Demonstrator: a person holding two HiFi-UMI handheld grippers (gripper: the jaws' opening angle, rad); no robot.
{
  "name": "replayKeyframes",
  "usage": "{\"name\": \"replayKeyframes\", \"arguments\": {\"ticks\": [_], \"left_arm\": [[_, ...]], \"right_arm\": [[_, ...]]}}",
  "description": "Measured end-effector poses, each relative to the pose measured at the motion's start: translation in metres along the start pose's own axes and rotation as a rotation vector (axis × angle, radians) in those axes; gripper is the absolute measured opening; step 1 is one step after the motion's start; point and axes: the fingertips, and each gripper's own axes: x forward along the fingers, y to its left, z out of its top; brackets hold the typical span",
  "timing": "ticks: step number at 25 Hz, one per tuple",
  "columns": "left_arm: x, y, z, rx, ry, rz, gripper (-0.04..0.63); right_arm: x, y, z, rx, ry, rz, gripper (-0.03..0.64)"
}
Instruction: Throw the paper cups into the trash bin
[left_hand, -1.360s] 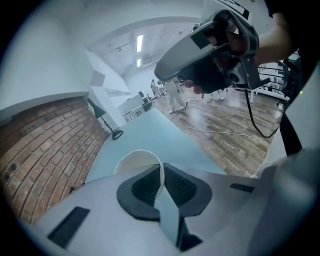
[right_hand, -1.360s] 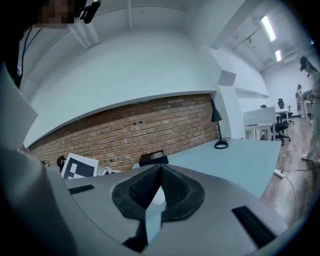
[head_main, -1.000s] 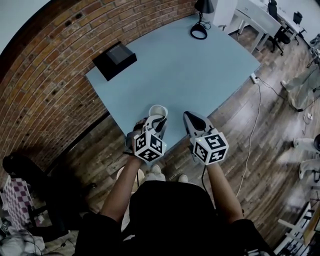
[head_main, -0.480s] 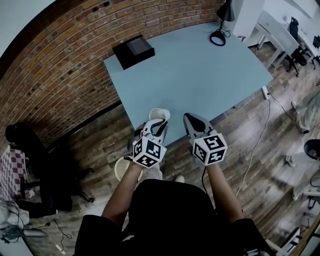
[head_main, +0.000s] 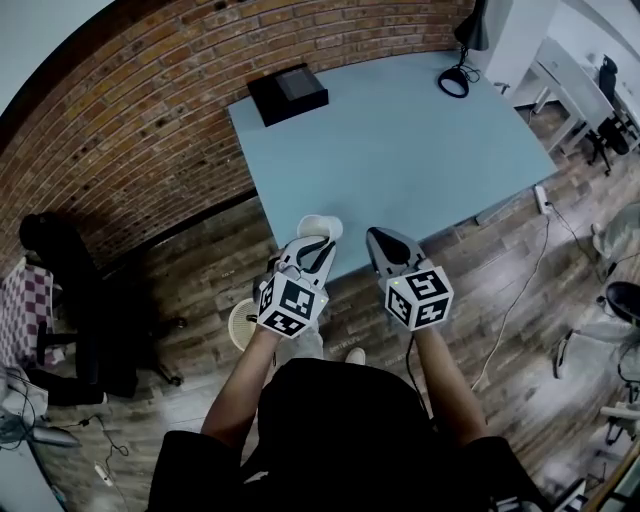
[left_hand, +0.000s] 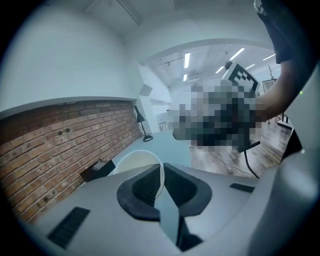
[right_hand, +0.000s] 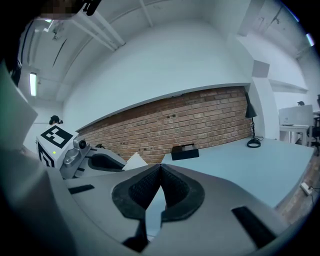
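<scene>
My left gripper (left_hand: 161, 180) is clamped on the paper cup (left_hand: 134, 165): its two dark pads pinch the thin white wall at the rim, one pad inside the cup and one outside. From the head view, the cup sits right at the near corner of the light blue table (head_main: 400, 140), just past my left gripper's tips, with its open mouth showing.

My right gripper (right_hand: 160, 172) has its jaws pressed together with nothing between them. It hangs beside the left one, near but not touching, pointing over the table's near edge.

At the far side of the table a black box (head_main: 288, 93) lies close to the brick wall (head_main: 120, 130), and a black desk lamp (head_main: 462, 70) stands at the far right corner.

On the wooden floor (head_main: 190, 290), below my left forearm, is a pale round thing (head_main: 243, 325) that may be the trash bin; my arm hides part of it.
</scene>
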Motion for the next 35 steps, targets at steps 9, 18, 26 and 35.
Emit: {"name": "replayKeyframes", "arguments": {"ticks": [9, 18, 26, 35], "left_arm": [[-0.031, -0.019, -0.001, -0.07, -0.016, 0.073, 0.032], [-0.052, -0.043, -0.02, -0.139, 0.008, 0.111, 0.032], [-0.062, -0.05, -0.036, -0.169, 0.06, 0.118, 0.032], [-0.089, -0.029, -0.058, -0.217, 0.11, 0.199, 0.031]], "right_arm": [[-0.016, 0.03, -0.021, -0.048, 0.047, 0.103, 0.005], [-0.021, 0.054, -0.042, -0.07, 0.08, 0.188, 0.005], [-0.013, 0.073, -0.051, -0.105, 0.115, 0.256, 0.005], [0.019, 0.102, -0.049, -0.122, 0.13, 0.349, 0.005]]}}
